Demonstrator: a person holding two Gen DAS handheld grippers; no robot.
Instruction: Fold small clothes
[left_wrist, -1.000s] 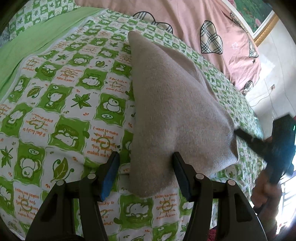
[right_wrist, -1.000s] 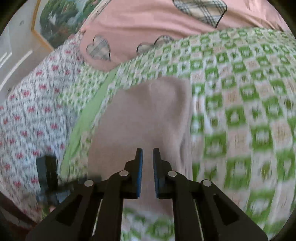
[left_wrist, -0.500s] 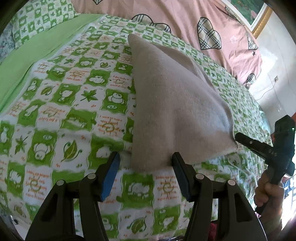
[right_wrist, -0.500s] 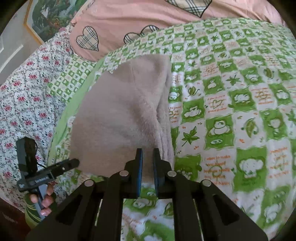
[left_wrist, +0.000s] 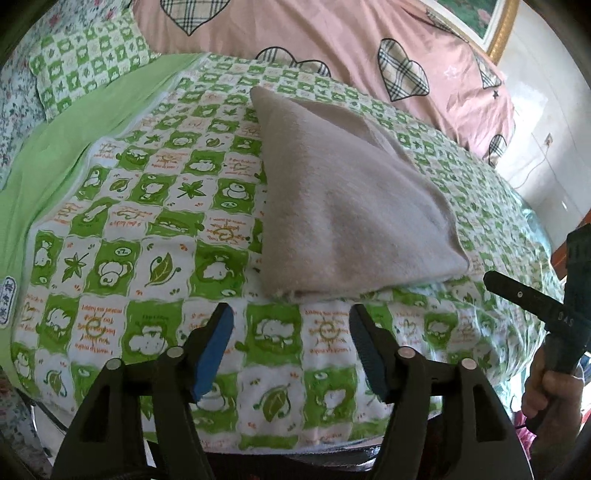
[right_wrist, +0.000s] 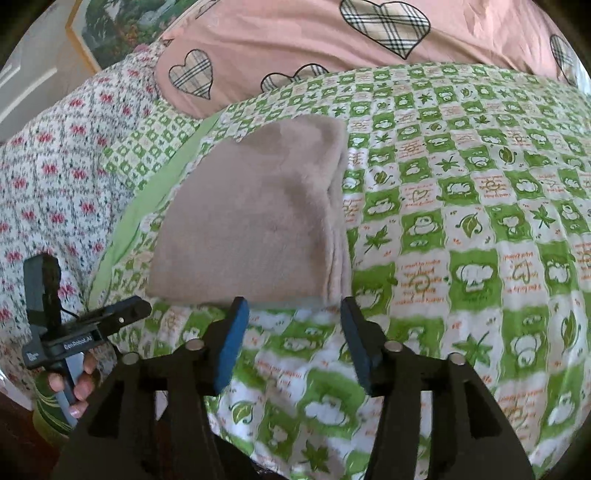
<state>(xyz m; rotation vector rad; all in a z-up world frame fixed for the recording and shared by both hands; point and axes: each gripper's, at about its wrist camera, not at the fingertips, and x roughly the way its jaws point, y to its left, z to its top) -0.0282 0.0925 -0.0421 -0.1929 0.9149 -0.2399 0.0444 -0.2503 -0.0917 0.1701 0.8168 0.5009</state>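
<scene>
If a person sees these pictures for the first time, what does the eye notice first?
First, the folded beige cloth lying in the middle of the green checked bedspread. Next, the open left gripper and open right gripper, both just short of its near edge. Behind lies a pink quilt with plaid hearts.

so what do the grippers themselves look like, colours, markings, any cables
Both the left gripper and the right gripper are black plastic with triangular cut-outs, silver pivot pins and blue pads on the fingers. In the right wrist view the left gripper's handle carries white lettering and a thin black cable. A bare hand grips it; no sleeve shows.
</scene>
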